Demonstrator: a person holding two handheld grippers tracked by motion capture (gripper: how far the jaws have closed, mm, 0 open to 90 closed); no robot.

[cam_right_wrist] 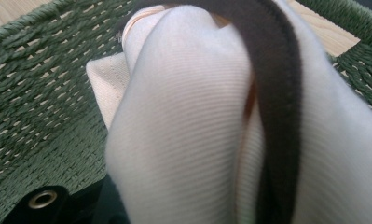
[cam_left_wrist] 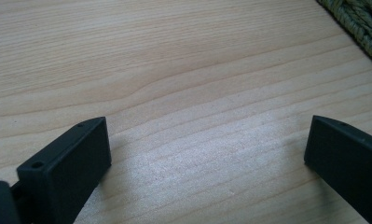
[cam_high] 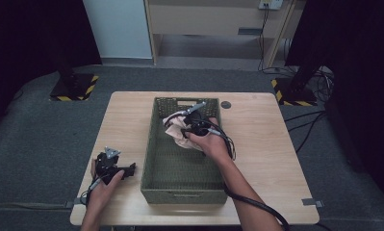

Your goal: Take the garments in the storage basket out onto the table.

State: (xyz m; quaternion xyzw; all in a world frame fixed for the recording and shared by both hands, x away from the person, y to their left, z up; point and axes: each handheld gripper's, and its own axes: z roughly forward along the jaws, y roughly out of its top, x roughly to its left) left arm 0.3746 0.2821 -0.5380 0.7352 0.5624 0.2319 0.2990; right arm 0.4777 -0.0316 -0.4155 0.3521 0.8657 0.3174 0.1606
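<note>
The cream cloth with a dark band (cam_right_wrist: 188, 121) is bunched against the right gripper (cam_high: 195, 126) inside the green woven basket (cam_high: 153, 159) — whether it is clamped cannot be told. It is best lifted straight above the rim. The left gripper (cam_left_wrist: 207, 154) is spread wide, empty, over the wooden table (cam_left_wrist: 174, 60) — open room there.

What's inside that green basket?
A pale cloth with a dark band, bunched at the right gripper over the basket floor. The rest of the floor looks bare. Anything under the cloth is hidden.
</note>
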